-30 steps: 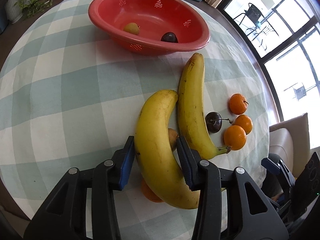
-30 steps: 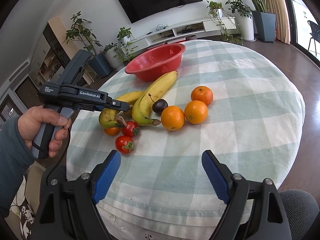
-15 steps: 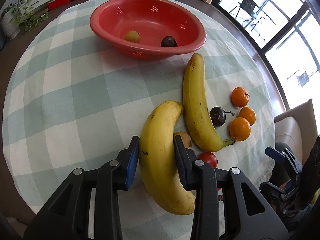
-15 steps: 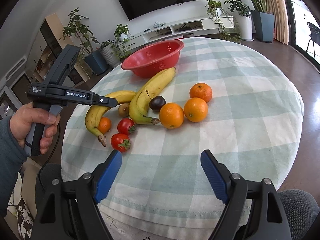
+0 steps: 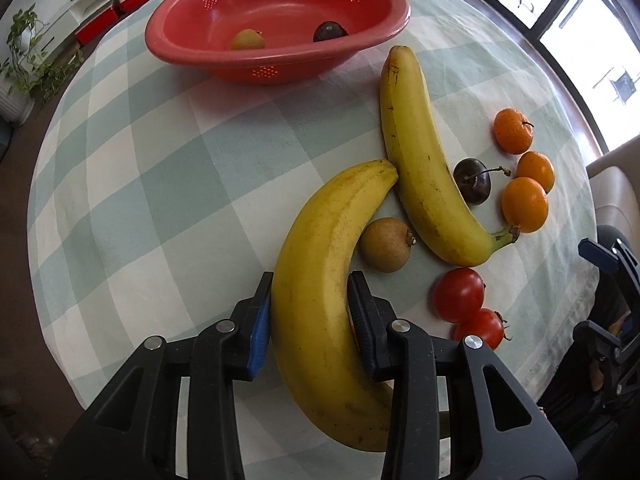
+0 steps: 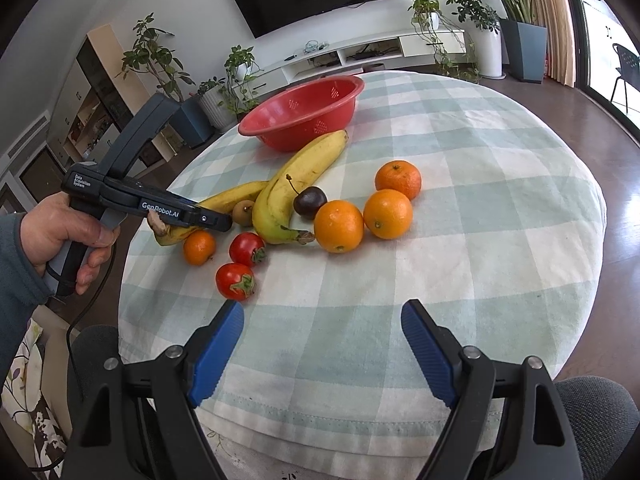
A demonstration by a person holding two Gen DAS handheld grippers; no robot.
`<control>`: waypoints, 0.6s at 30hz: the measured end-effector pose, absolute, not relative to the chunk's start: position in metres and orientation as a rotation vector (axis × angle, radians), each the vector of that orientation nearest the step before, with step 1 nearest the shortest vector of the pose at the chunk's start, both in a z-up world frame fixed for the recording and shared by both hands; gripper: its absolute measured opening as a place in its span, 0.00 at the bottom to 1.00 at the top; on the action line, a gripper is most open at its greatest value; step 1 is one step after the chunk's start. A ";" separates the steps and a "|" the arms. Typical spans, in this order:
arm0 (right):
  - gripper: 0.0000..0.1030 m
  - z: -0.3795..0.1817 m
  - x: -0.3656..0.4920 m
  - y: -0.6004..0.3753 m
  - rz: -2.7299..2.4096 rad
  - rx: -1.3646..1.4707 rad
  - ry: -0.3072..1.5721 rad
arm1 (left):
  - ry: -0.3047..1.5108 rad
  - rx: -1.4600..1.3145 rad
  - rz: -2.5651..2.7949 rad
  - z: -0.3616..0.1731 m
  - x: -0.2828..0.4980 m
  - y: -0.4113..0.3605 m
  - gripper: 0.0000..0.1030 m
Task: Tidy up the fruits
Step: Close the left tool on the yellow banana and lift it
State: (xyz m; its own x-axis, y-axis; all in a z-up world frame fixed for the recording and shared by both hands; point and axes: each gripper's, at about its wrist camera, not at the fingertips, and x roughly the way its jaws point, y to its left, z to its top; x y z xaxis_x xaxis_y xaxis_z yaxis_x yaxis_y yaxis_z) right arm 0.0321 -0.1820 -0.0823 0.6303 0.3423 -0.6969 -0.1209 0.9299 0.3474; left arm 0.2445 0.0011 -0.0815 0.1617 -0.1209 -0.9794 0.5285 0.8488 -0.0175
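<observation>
My left gripper [image 5: 310, 308] is shut on a yellow banana [image 5: 320, 248], its blue pads pressing the fruit's sides near the stem half. In the right wrist view a hand [image 6: 60, 236] holds that gripper [image 6: 208, 220] over the banana [image 6: 236, 196]. A second banana [image 5: 416, 160] lies beside it, with a brown round fruit [image 5: 384, 244] between them. The red bowl [image 5: 256, 72] at the far side holds a yellowish fruit [image 5: 248, 40] and a dark plum [image 5: 330, 32]. My right gripper [image 6: 322, 328] hangs open over the cloth near the table's front edge.
Right of the bananas lie a dark cherry [image 5: 472, 186], three oranges [image 5: 524, 204], two tomatoes [image 5: 458, 294] and a small orange [image 6: 199, 247]. The round table's checked cloth [image 6: 480, 240] is bare on the right. A grey chair seat [image 6: 592, 404] sits below the front edge.
The left gripper's pads closed in on the banana and the gripper rolled; the banana swung with it, uncovering the tomatoes and the brown fruit. The right gripper has not moved.
</observation>
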 end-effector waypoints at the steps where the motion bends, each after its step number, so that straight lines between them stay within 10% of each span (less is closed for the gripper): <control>1: 0.80 -0.082 0.032 -0.182 0.268 0.282 0.850 | 1.323 0.375 -0.473 -0.081 0.245 0.002 0.31; 18: 0.76 -0.071 0.044 -0.187 0.230 0.242 0.817 | 1.159 0.272 -0.450 -0.046 0.238 0.029 0.30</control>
